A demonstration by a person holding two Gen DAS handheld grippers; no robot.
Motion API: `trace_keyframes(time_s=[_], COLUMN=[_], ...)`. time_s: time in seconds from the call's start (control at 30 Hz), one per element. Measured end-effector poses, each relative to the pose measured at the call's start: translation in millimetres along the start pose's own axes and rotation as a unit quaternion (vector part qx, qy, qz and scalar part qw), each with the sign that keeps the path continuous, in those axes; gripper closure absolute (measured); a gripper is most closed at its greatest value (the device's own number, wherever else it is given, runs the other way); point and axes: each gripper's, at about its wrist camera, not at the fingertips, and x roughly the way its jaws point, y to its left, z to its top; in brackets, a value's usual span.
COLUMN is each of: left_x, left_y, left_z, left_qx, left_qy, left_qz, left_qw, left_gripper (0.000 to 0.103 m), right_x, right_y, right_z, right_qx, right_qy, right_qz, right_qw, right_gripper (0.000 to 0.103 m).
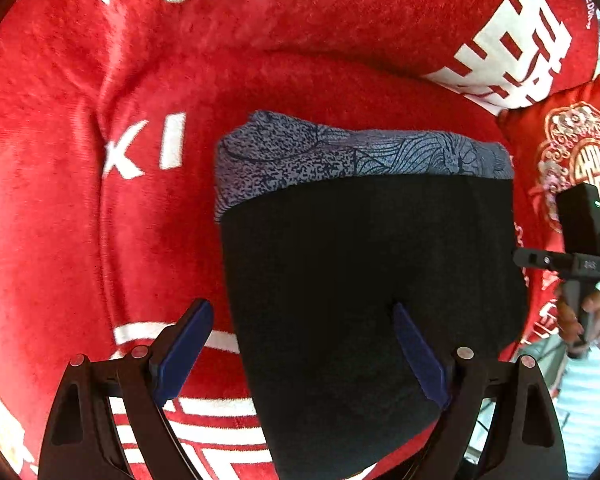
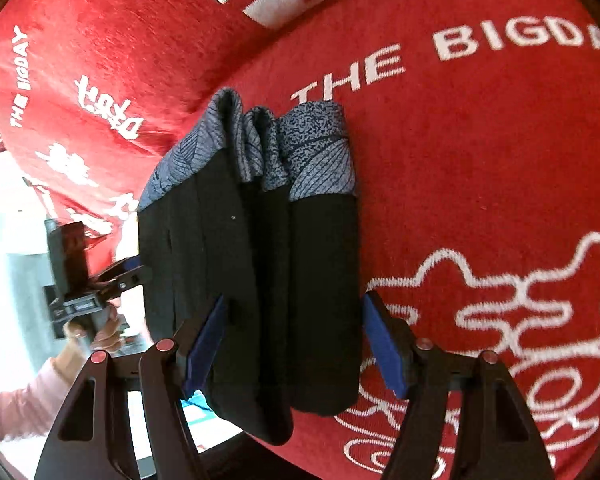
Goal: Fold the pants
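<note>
Folded black pants with a blue-grey patterned waistband lie flat on a red sofa seat. My left gripper hangs open above their near left edge: its left finger is over the cushion and its right finger over the black cloth. In the right wrist view the pants show as a stack of folds, waistband farthest away. My right gripper is open and straddles the near end of the stack, one blue pad at each side. I see no pinched cloth.
Red cushions with white lettering rise behind and beside the seat. A hand holds the right gripper's black housing at the pants' right side. A pink-sleeved hand holds the other handle beyond the seat's edge.
</note>
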Motion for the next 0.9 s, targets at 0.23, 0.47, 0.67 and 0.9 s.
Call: trace_keyframes(time_s=[0.23, 0.47, 0.67, 0.9], left_x=[24, 34, 11, -19], left_y=[-1, -9, -28, -38], left_z=[13, 15, 6, -8], left_qx=[-0.013, -0.049, -0.033, -0.045], left_qy=[0.007, -0.004, -0.041, -0.064], left_qz=[-0.037, -0.03, 0.0, 0.005], left_qw=[0.9992, 0.9983, 0.9986, 0.9969], left_gripper=[0.004, 0.001, 0.035, 0.048], right_x=[11, 18, 12, -3], right_y=[-3, -3, 8, 25], right_z=[14, 23, 22, 13], right_qx=[-0.018, -0.01, -0.004, -0.007], right_qy=[0.016, 0.03, 0.024, 0.016], right_qz=[0.042, 0.046, 0.046, 0.08], right_qw=[0.999, 0.998, 0.999, 0.997], right_gripper=[0.03, 0.032, 0.06, 0.065])
